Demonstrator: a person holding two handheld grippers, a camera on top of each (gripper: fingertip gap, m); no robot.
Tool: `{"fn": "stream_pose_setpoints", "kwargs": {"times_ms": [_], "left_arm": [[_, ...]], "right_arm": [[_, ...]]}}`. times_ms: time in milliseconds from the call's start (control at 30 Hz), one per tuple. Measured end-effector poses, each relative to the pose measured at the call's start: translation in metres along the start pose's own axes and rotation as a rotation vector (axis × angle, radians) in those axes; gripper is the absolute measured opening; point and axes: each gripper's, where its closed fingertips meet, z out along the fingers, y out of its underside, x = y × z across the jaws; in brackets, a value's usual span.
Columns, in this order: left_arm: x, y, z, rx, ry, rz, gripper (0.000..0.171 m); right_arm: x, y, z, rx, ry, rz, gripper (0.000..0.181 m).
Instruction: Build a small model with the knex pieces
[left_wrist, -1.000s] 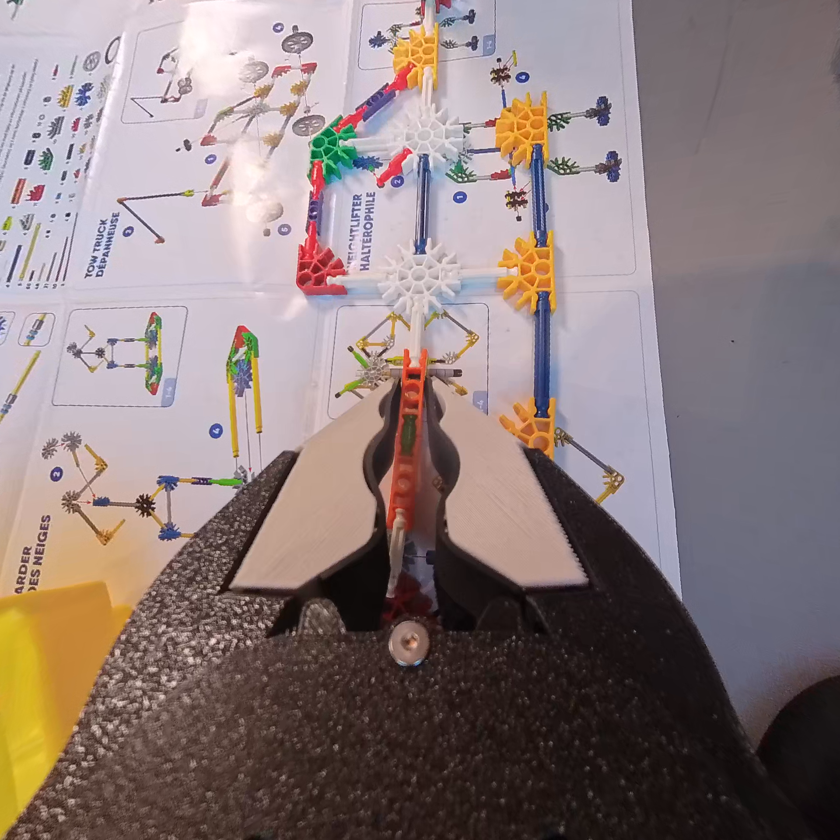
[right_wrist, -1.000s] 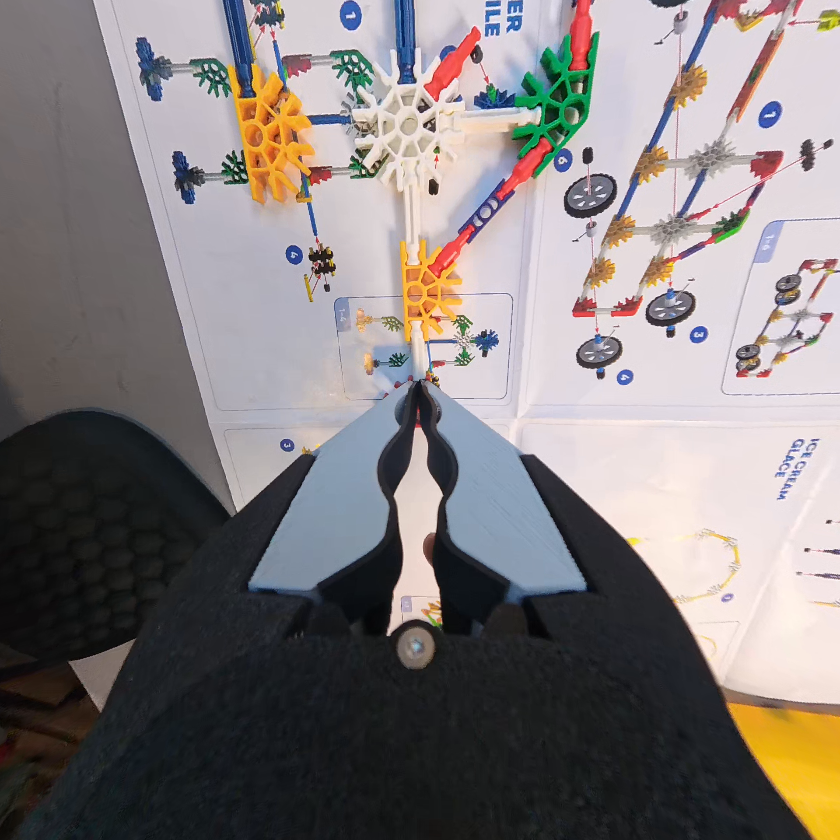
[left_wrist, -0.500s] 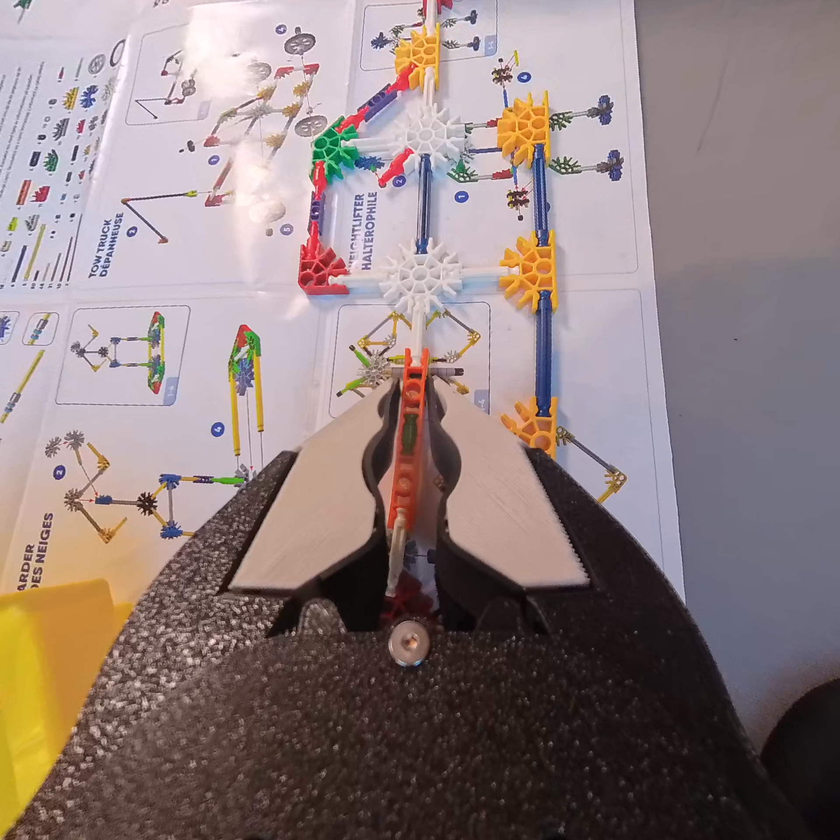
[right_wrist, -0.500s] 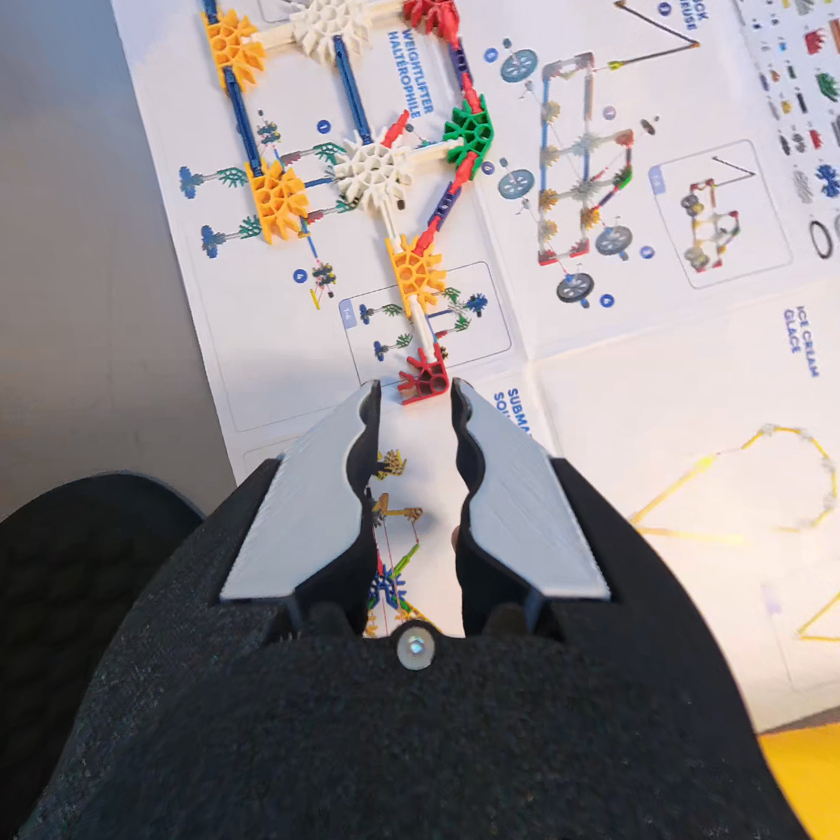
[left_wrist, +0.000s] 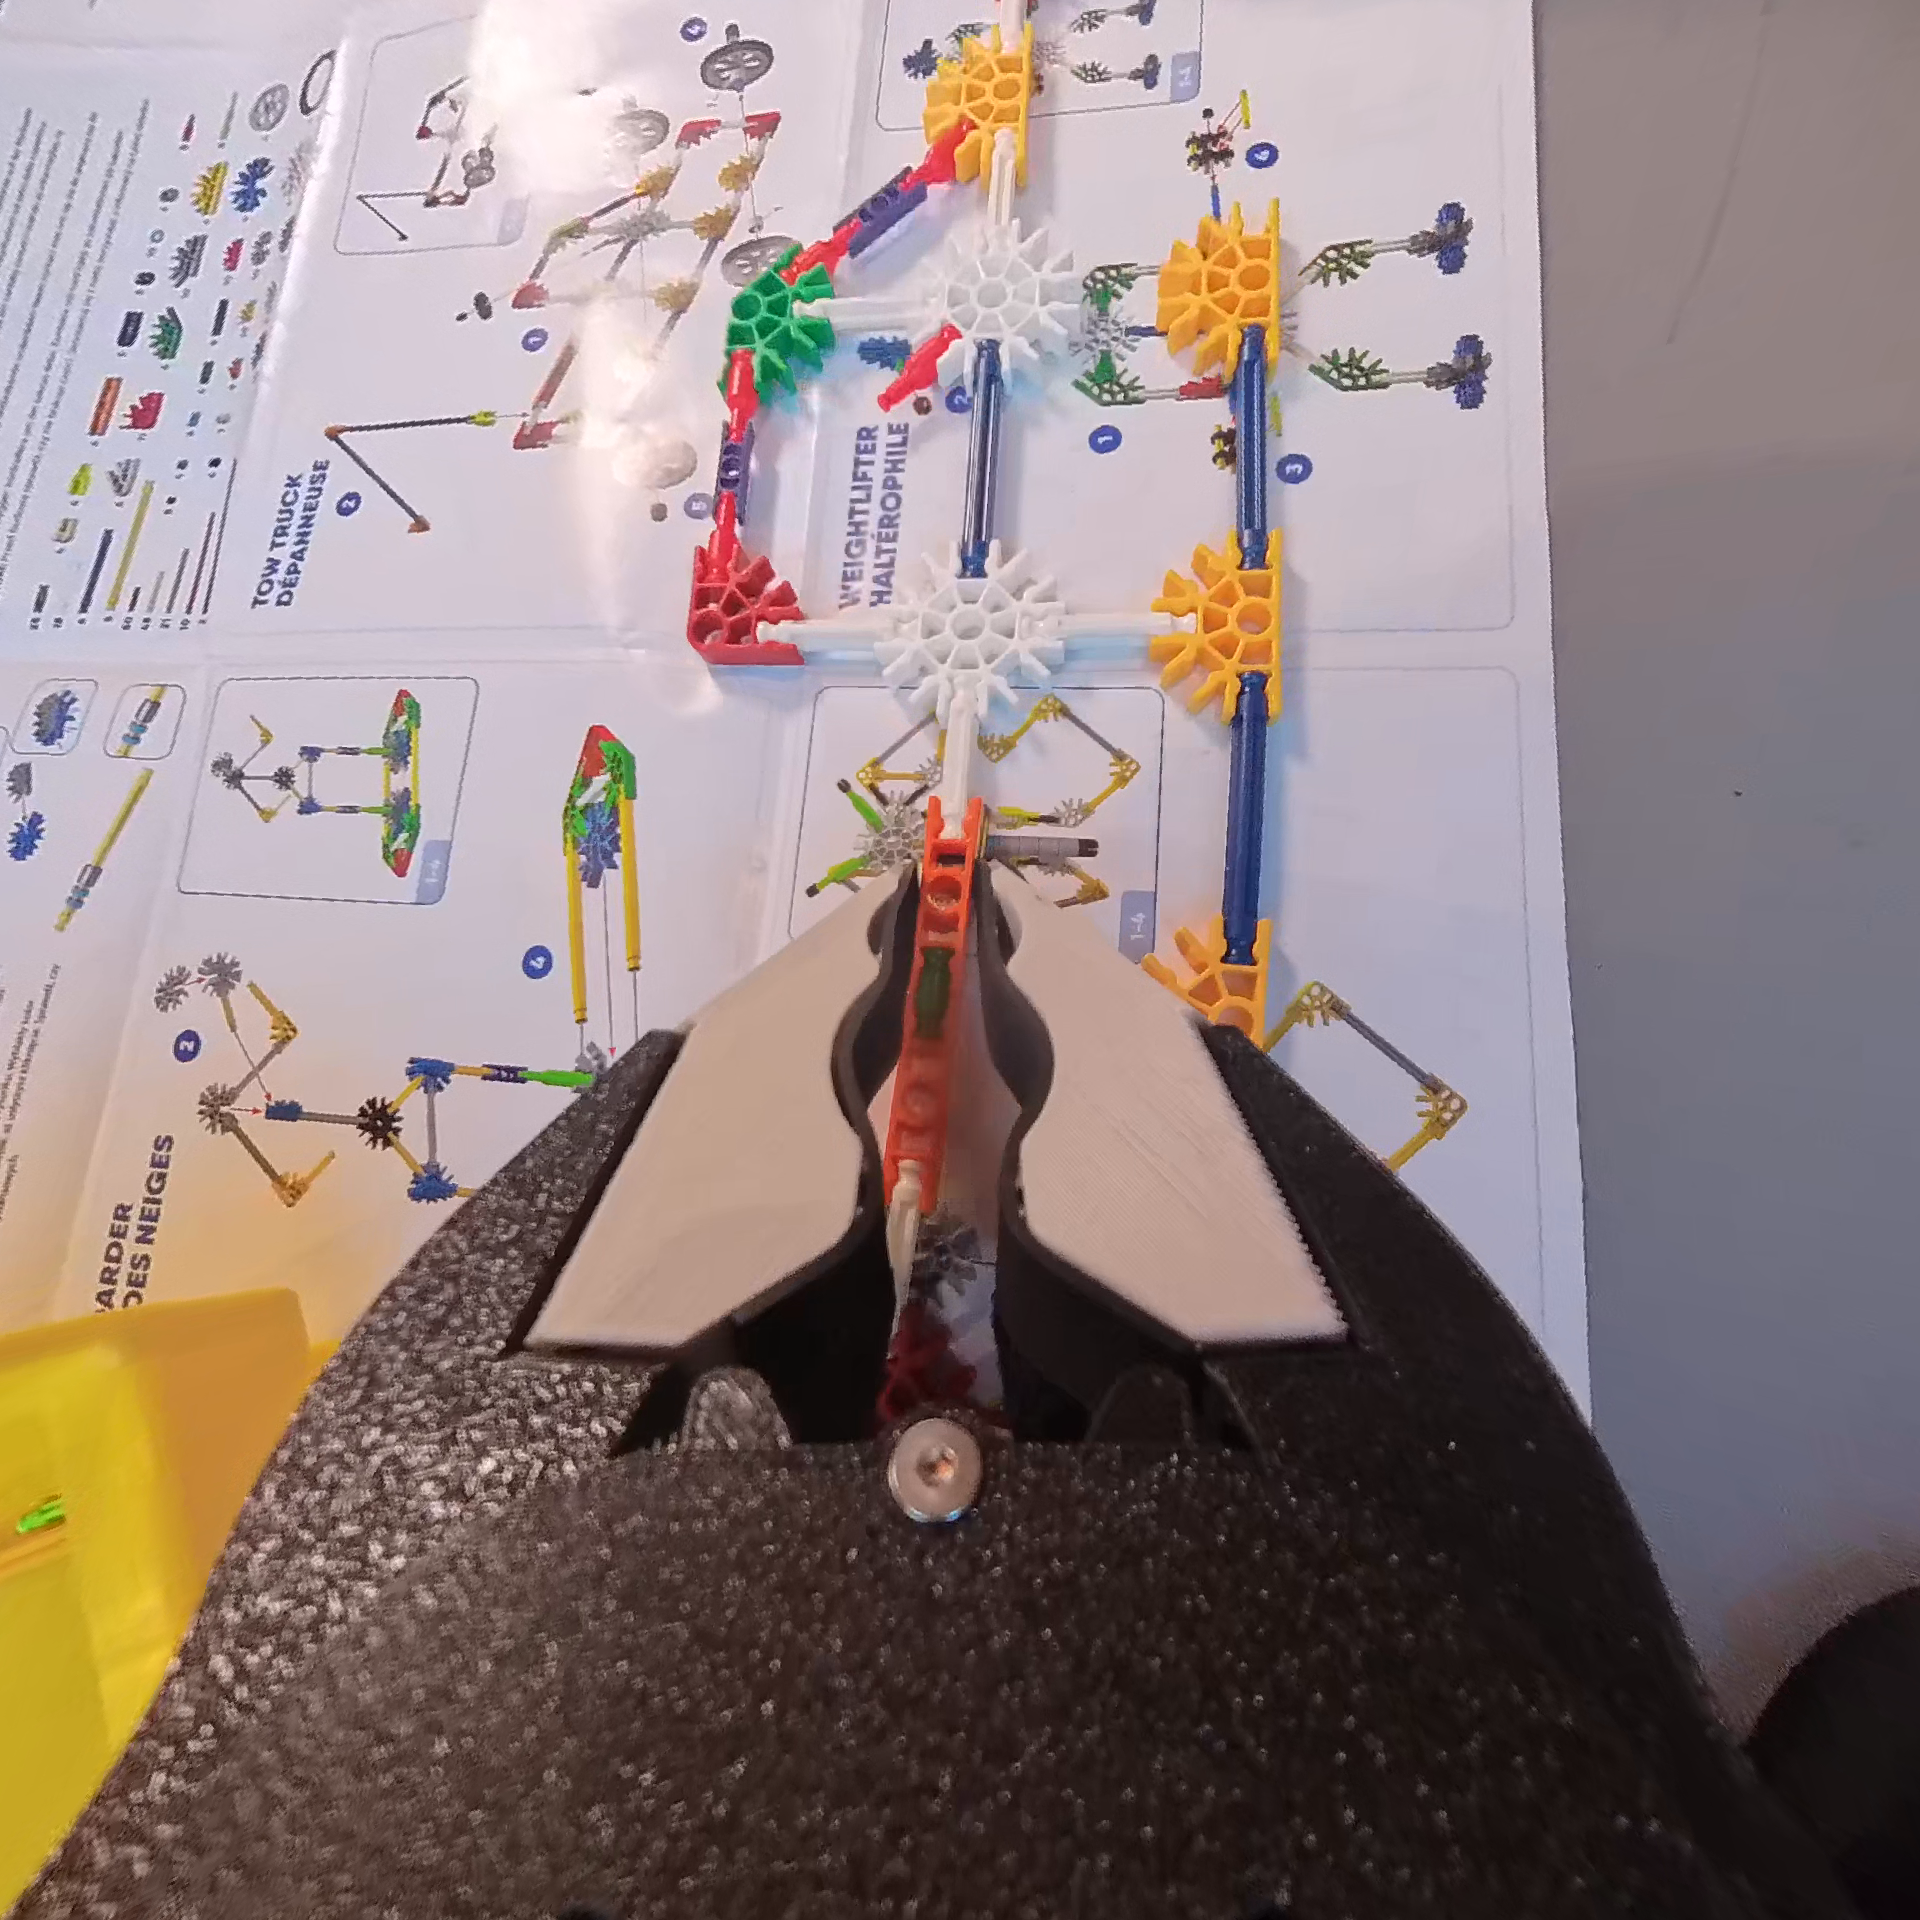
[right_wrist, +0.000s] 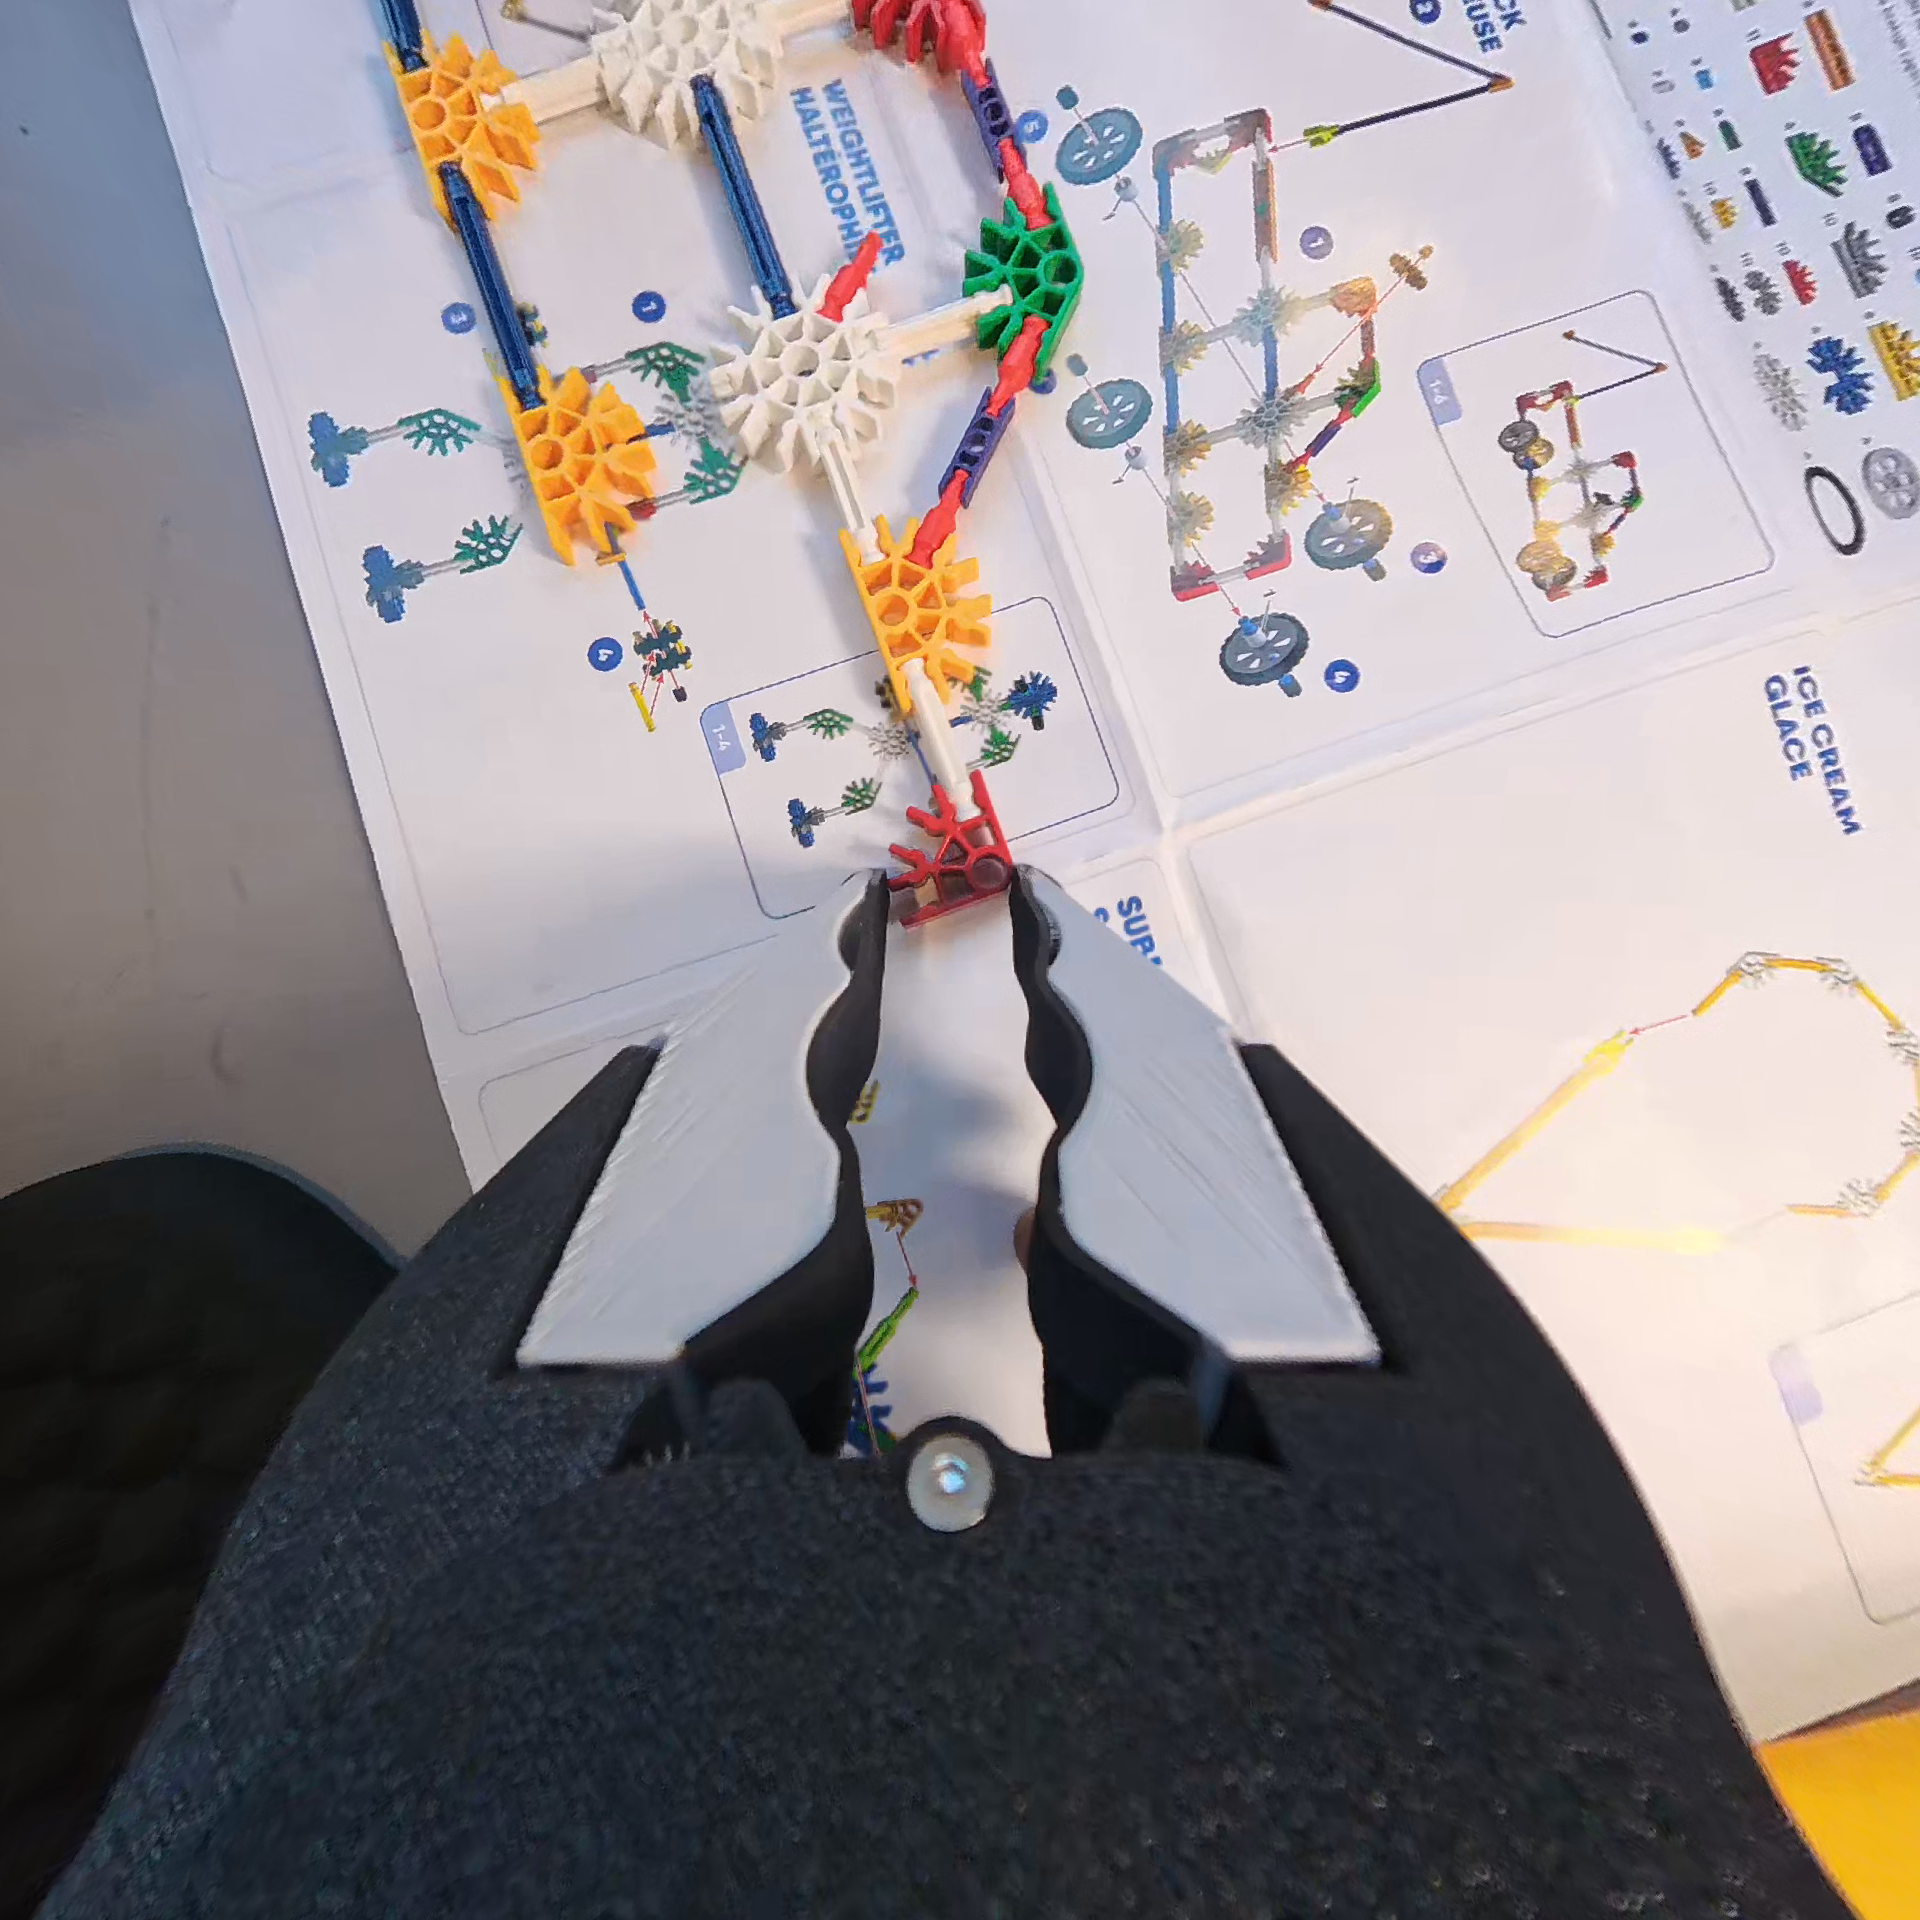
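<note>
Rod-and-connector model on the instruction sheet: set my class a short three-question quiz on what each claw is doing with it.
1. True or false: the left claw is shut on an orange connector.
2. Which piece lies at the right claw tips? A green connector, B red connector, C blue rod.
3. Fill in: the model lies on a printed ___ sheet.

Key: 1 true; 2 B; 3 instruction.

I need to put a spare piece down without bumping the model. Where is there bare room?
Free: the grey table beside the sheet's edge, and the sheet's blank panel right of the open right gripper. Crowded: the model ahead of the left gripper, shut on its orange piece.
</note>
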Motion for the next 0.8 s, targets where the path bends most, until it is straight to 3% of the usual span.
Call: {"fn": "stream_pose_setpoints", "kwargs": {"times_ms": [400,533,700,800], "left_arm": [[-0.001,0.001,0.001,0.027,0.006,-0.049,0.009],[-0.001,0.001,0.000,0.028,-0.008,-0.037,0.009],[-0.001,0.001,0.000,0.031,-0.011,-0.031,0.009],[-0.001,0.001,0.000,0.033,-0.018,-0.027,0.009]], "right_arm": [[0.004,0.001,-0.001,0.020,0.060,0.023,0.025],[0.012,-0.030,-0.025,0.220,0.076,0.115,0.025],[0.058,-0.044,-0.035,0.253,0.263,0.170,0.015],[0.071,-0.060,-0.032,0.263,0.304,0.173,0.000]]}}
